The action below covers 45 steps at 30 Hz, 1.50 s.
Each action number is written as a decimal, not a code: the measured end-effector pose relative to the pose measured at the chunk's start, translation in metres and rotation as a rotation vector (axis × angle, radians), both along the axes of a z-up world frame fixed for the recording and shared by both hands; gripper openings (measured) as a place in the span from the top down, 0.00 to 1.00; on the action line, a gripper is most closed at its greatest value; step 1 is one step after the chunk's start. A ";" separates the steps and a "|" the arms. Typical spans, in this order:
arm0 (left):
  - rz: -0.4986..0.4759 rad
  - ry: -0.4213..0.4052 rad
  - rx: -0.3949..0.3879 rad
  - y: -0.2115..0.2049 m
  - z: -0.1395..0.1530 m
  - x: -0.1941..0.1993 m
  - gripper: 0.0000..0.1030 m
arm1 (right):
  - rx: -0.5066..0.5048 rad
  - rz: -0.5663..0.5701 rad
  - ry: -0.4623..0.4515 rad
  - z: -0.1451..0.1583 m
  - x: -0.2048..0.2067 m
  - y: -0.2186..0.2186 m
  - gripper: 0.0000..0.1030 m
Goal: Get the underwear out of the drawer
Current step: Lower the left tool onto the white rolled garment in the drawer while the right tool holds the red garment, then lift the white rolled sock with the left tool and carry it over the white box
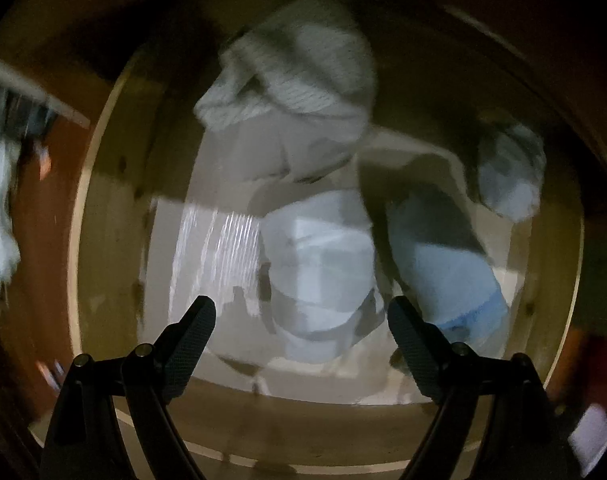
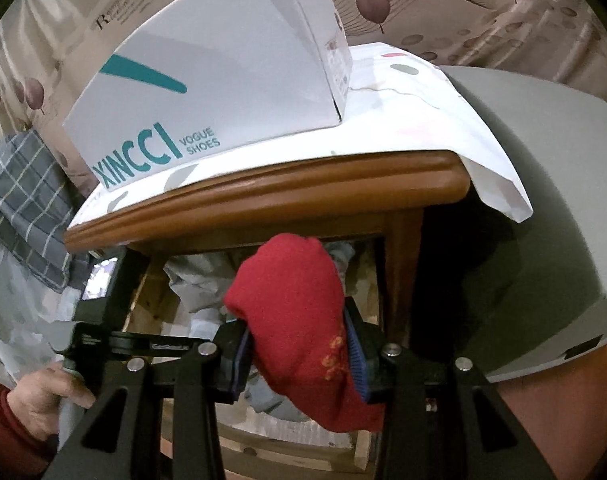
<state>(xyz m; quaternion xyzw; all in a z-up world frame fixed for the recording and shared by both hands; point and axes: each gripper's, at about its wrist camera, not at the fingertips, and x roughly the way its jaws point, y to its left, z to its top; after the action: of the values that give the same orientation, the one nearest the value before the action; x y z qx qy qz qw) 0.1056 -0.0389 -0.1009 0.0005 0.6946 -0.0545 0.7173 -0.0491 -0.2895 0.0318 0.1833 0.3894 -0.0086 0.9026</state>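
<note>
Inside the open wooden drawer (image 1: 115, 184) several folded pale garments lie loose, and the left gripper (image 1: 301, 316) hangs over the white folded underwear (image 1: 319, 272) with jaws spread and empty. The right gripper (image 2: 299, 340), outside the drawer, clamps a red knitted piece (image 2: 295, 312). The picking step is in hand; the next move likely calls for lowering the left jaws astride the white bundle and closing.

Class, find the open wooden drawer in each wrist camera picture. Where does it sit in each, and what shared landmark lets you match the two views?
Left wrist view: the drawer fills most of the picture, seen from straight above, its wooden walls ringing the folded clothes.
Right wrist view: the drawer shows low in the middle, under the tabletop, mostly behind the red sock.
Shared landmark: the pale folded clothes lying inside it.
</note>
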 end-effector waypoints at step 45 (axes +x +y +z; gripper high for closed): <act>0.125 0.057 -0.049 0.004 0.019 -0.003 0.57 | 0.012 -0.009 0.036 -0.006 0.006 -0.007 0.61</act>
<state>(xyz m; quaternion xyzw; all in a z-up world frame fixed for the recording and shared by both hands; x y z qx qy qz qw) 0.1025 -0.0353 -0.0817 -0.0619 0.7118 -0.0267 0.6992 -0.0428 -0.2961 0.0255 0.1904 0.4046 -0.0137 0.8943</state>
